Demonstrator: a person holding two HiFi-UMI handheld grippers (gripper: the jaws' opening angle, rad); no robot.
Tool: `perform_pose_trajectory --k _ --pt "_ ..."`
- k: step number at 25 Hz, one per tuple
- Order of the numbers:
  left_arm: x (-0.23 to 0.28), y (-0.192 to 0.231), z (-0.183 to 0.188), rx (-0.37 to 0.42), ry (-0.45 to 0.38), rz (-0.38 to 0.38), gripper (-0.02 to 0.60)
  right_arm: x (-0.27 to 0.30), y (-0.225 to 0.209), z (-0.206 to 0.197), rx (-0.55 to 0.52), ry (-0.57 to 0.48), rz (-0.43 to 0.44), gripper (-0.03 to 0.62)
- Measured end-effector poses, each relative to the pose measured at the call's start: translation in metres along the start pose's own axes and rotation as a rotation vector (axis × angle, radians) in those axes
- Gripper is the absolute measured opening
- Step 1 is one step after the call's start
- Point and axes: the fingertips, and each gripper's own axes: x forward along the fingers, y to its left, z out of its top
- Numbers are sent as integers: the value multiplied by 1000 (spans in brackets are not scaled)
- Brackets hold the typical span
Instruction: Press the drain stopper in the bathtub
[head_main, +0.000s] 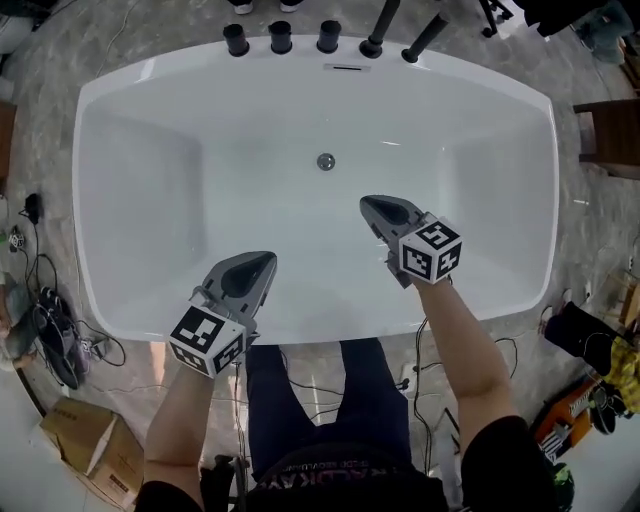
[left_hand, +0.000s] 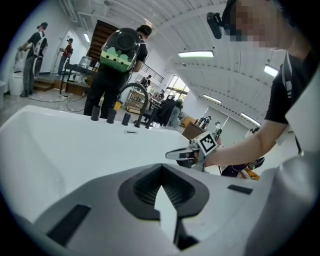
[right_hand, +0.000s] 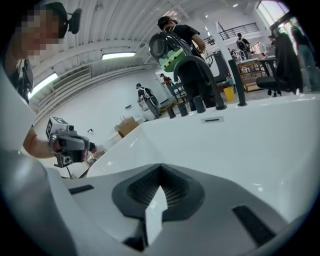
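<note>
In the head view, the drain stopper was seen mid-floor in the bathtub, with the right gripper held above the basin near it and the left gripper over the near rim. In the left gripper view, the jaws were seen drawn together on nothing. In the right gripper view, the jaws were likewise closed and empty.

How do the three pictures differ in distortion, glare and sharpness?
Head view: sharp and evenly lit, with the bathtub rim bowed outward and faint shine near the drain stopper. Left gripper view: strong fisheye, black corners, a bright ceiling lamp. Right gripper view: the same fisheye and black corners; the window at top right is washed out.
</note>
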Motion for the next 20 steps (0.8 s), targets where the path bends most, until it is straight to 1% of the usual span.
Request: perform_pose_trajectory --k 5,8,13,20 --pt "22 17 -17 33 0 -34 8 42 -33 -32 -23 62 -53 11" --pt "30 31 -30 47 17 -25 8 64 -49 -44 -37 95 -75 11" --pt "55 59 -48 11 44 -2 8 103 -92 -70 -42 152 -105 11" --pt "87 74 -80 43 100 -20 8 138 -137 -99 -78 214 -132 11"
